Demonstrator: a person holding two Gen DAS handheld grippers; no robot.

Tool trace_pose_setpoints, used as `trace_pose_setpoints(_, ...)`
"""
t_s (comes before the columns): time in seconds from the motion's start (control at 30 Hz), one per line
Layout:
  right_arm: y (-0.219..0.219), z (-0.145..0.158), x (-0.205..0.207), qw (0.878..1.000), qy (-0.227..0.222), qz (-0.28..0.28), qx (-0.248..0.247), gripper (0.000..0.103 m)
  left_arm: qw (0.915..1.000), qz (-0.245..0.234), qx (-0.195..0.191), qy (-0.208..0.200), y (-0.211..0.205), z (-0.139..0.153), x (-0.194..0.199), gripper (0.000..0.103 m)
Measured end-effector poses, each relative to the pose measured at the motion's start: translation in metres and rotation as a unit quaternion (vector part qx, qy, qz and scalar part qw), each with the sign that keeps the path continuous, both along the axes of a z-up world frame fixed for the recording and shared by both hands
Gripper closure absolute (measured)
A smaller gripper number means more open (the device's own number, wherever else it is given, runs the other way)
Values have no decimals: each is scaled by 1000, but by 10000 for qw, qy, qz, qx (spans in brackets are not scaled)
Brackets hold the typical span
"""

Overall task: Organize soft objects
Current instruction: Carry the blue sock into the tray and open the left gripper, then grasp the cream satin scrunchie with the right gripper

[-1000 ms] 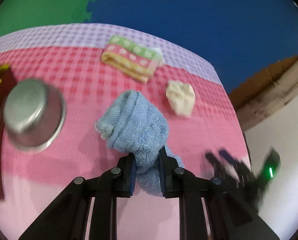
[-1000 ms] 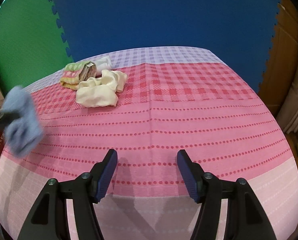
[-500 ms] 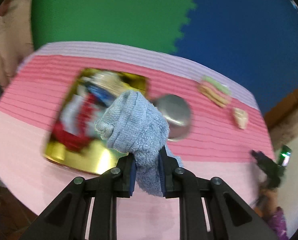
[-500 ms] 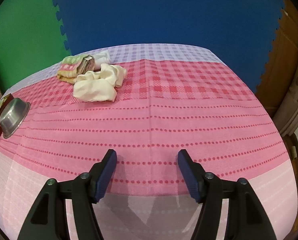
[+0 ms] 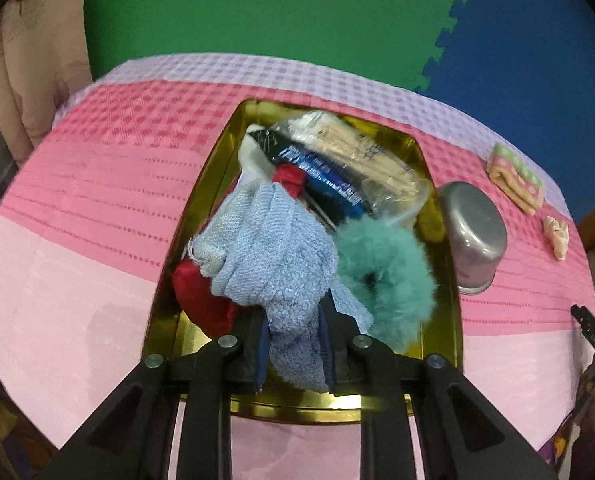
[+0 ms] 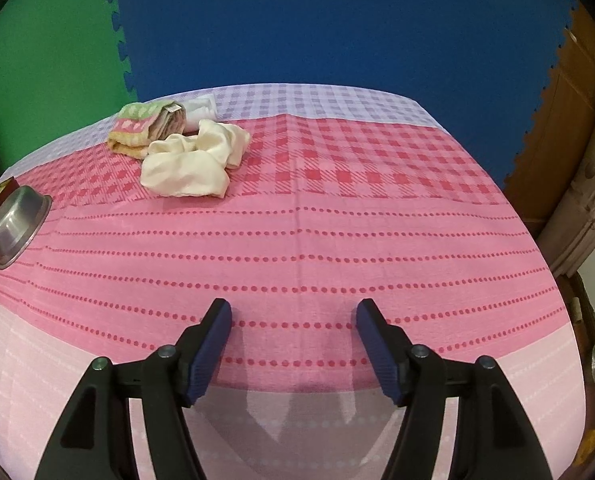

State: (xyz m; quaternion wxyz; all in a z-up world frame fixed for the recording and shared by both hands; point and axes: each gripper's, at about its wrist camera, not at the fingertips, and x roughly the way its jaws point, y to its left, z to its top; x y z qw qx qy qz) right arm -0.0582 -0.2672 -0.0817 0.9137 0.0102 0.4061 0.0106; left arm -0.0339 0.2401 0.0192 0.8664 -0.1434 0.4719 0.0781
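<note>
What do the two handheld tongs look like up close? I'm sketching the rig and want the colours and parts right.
Both look alike. The left tongs and right tongs have matte black, angular plastic arms with triangular cut-outs and round silver screw heads at the joints. Each finger ends in a dark blue pad, ribbed on its inner face. No cables, labels or sleeves show on either pair.

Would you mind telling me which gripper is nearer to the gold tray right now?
Left. The left gripper hangs directly over the gold tray, clamping the blue towel. The right gripper is open over bare tablecloth, well off to the tray's right.
</note>
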Motion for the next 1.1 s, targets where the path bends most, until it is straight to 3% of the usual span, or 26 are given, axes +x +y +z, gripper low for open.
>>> trace_pose_setpoints(0.1, 1, 0, -1, 10000, 4, -14, -12, 36, 9999, 100, 5, -35, 4, -6, -1, 71)
trace_pose_setpoints(0.17, 1, 0, -1, 10000, 5, -13, -10, 36, 9998, 147, -6, -123, 5, -5, -5, 50)
trace_pose_setpoints(0.27, 1, 0, 0, 10000, 1, -11, -1, 35, 9985, 269, 287, -378, 0, 7, -14, 24)
trace_pose_setpoints(0.33, 1, 0, 0, 10000, 5, -6, 1, 33, 9952, 354, 625, -668, -5, 20, -25, 22)
trace_pose_setpoints(0.43, 0, 1, -1, 10000, 24, 34, 41, 29, 9884, 506, 989, -1039, -13, 38, -45, 9)
trace_pose_setpoints(0.57, 2, 3, -1, 10000, 61, 57, 43, 29, 9745, 807, 1401, -1558, -28, 50, -83, 3)
trace_pose_setpoints(0.73, 5, 21, 6, 9978, -106, -63, 646, 29, 9636, 1204, 1611, -1761, -34, 41, -116, 2)
trace_pose_setpoints(0.83, 24, 35, 20, 9976, -200, 136, 646, 29, 9577, 1417, 1667, -1870, -30, 39, -127, 2)
trace_pose_setpoints(1.1, 66, 44, 68, 9979, -56, 305, 570, 28, 9640, 1501, 1472, -1627, -19, 25, -120, 1)
